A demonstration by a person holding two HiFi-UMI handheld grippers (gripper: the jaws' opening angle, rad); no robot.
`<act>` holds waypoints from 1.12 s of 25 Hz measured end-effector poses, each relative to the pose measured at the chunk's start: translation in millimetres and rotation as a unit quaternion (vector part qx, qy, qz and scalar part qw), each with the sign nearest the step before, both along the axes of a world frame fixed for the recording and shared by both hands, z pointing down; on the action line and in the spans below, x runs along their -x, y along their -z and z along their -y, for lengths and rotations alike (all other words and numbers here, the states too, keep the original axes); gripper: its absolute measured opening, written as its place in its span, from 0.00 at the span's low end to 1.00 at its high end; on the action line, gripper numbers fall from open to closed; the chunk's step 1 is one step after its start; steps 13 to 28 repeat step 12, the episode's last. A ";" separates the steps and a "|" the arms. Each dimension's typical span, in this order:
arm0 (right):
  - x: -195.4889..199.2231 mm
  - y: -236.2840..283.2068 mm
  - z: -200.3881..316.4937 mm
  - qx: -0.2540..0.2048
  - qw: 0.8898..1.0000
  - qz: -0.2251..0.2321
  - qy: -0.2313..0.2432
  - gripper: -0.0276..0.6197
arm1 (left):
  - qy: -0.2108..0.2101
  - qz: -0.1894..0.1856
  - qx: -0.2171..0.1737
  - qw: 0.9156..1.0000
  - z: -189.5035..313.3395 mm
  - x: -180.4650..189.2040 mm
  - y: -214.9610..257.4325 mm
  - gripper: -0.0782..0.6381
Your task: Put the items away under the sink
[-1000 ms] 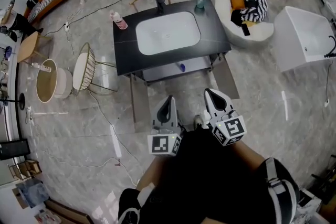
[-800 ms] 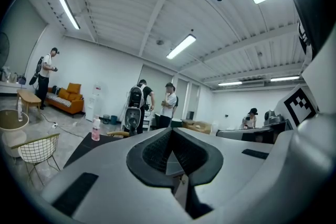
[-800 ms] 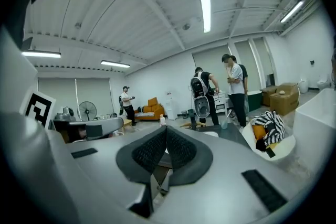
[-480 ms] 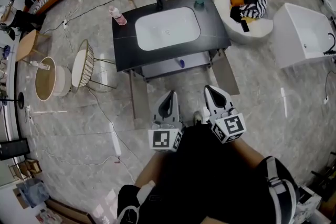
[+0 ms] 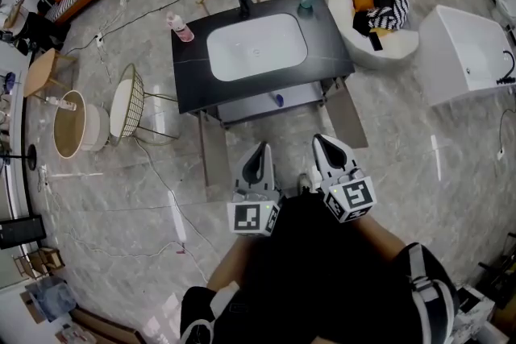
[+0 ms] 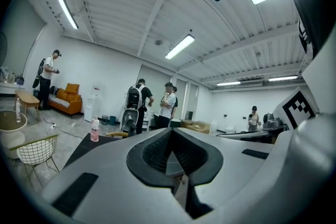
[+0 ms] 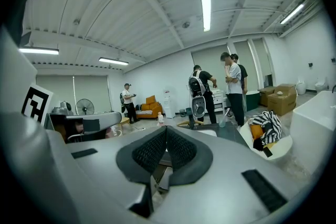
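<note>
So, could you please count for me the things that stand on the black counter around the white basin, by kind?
Pink bottle: 1
Greenish cup: 1
Black faucet: 1
Total: 3
</note>
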State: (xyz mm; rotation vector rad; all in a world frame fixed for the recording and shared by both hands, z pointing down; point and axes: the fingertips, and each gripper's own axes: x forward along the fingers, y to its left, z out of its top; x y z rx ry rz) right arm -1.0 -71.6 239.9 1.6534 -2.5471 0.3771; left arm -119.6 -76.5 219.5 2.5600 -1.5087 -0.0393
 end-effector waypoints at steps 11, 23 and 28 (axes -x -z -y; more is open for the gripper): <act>8.6 -2.6 0.9 0.003 1.000 -0.002 0.002 0.06 | -0.003 0.001 0.004 1.000 0.0 5.2 -3.7 0.13; 9.8 -3.3 1.0 0.004 1.000 -0.002 0.002 0.06 | -0.004 0.001 0.004 1.000 0.1 6.1 -4.3 0.13; 9.8 -3.3 1.0 0.004 1.000 -0.002 0.002 0.06 | -0.004 0.001 0.004 1.000 0.1 6.1 -4.3 0.13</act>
